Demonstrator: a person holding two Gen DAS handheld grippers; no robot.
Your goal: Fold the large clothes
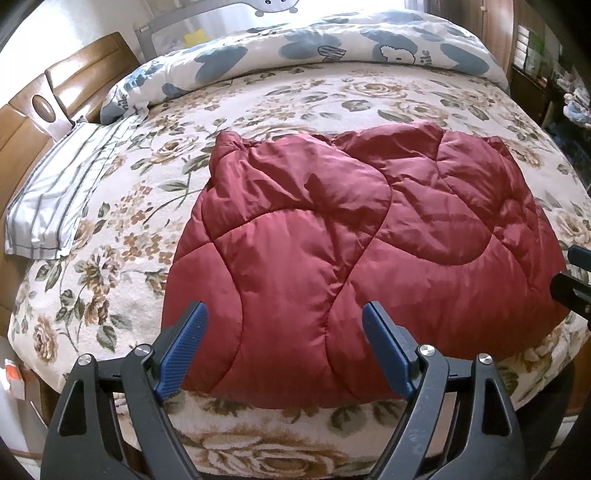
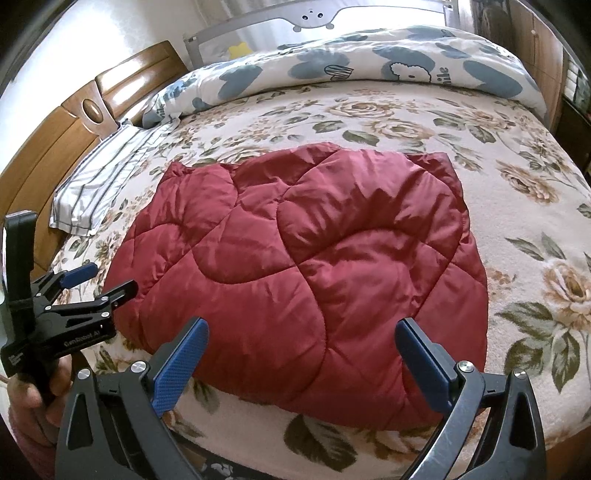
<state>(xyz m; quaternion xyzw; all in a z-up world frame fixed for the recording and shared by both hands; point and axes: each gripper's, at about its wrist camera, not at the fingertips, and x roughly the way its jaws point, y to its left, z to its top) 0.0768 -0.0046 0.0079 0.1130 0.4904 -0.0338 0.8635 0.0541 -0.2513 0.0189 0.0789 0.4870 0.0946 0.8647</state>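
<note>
A dark red quilted jacket (image 1: 332, 229) lies folded in a broad bundle on the floral bed cover (image 1: 122, 206); it also shows in the right wrist view (image 2: 306, 266). My left gripper (image 1: 284, 314) is open and empty, hovering over the jacket's near edge. It also shows from the side at the left of the right wrist view (image 2: 107, 282), open. My right gripper (image 2: 301, 326) is open and empty above the jacket's near edge. Part of it shows at the right edge of the left wrist view (image 1: 572, 273).
A striped pillow (image 1: 62, 199) lies at the left by the wooden headboard (image 1: 55, 92). A blue-and-white duvet (image 1: 314, 48) is rolled along the far side of the bed. A grey bed rail (image 2: 317, 18) stands behind it. Furniture stands at the far right (image 1: 546, 74).
</note>
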